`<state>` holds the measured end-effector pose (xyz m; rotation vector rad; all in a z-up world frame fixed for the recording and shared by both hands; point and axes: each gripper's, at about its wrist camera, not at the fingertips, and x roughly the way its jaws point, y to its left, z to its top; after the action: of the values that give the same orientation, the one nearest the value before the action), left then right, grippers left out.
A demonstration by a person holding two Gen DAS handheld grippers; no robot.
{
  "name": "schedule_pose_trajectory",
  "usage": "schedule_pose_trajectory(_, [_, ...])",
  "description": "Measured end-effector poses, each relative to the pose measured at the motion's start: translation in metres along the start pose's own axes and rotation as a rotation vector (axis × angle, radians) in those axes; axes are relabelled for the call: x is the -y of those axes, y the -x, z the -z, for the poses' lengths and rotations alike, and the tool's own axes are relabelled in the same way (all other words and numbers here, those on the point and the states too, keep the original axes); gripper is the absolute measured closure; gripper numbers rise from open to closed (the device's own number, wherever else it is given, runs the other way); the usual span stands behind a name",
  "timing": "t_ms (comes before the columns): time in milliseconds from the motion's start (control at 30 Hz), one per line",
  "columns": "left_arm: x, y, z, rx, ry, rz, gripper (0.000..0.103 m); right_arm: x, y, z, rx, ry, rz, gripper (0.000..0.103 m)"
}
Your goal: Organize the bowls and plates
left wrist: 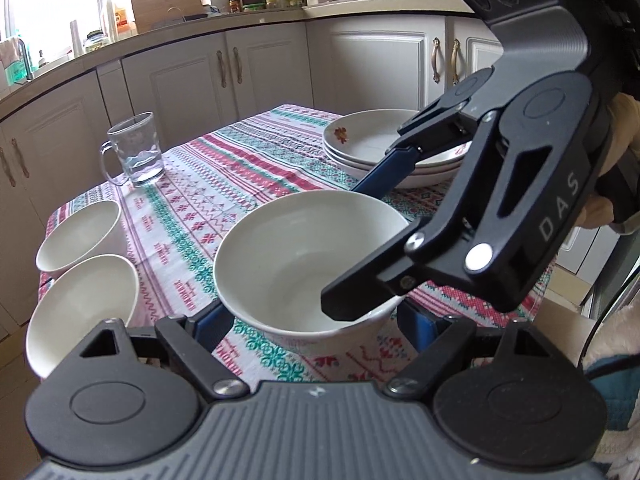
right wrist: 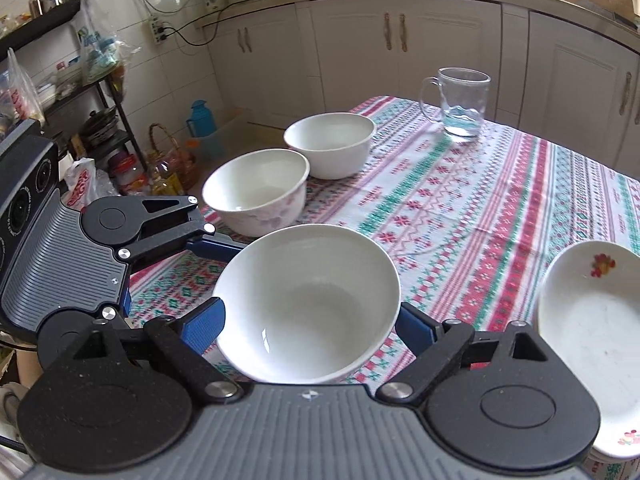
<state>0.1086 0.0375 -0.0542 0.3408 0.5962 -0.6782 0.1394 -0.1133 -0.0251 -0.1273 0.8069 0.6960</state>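
Observation:
A large white bowl sits on the patterned tablecloth between both grippers. My left gripper spreads its blue-padded fingers to either side of the bowl, open. My right gripper also straddles the bowl, its fingers wide apart; in the left wrist view one of its fingers reaches over the rim into the bowl. Two smaller white bowls stand at the table's left edge, also in the right wrist view. A stack of white plates lies beyond.
A glass mug with a little water stands at the far side of the table. White kitchen cabinets ring the table. A black rack with pots and bags stands by the table's end.

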Motion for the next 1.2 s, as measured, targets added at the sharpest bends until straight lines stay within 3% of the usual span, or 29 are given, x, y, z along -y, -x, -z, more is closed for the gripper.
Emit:
schedule_pose_trajectory(633, [-0.001, -0.014, 0.0, -0.014, 0.016, 0.011, 0.015, 0.01, -0.004, 0.005, -0.017, -0.021, 0.002, 0.007])
schedule_pose_trajectory(867, [-0.001, -0.007, 0.003, 0.0, 0.029, 0.0, 0.012, 0.007, 0.001, 0.003, -0.001, -0.003, 0.023, 0.0])
schedule_pose_trajectory(1200, [-0.009, 0.016, 0.017, 0.009, 0.058, -0.059, 0.01, -0.021, 0.006, -0.011, -0.023, 0.203, 0.171, 0.0])
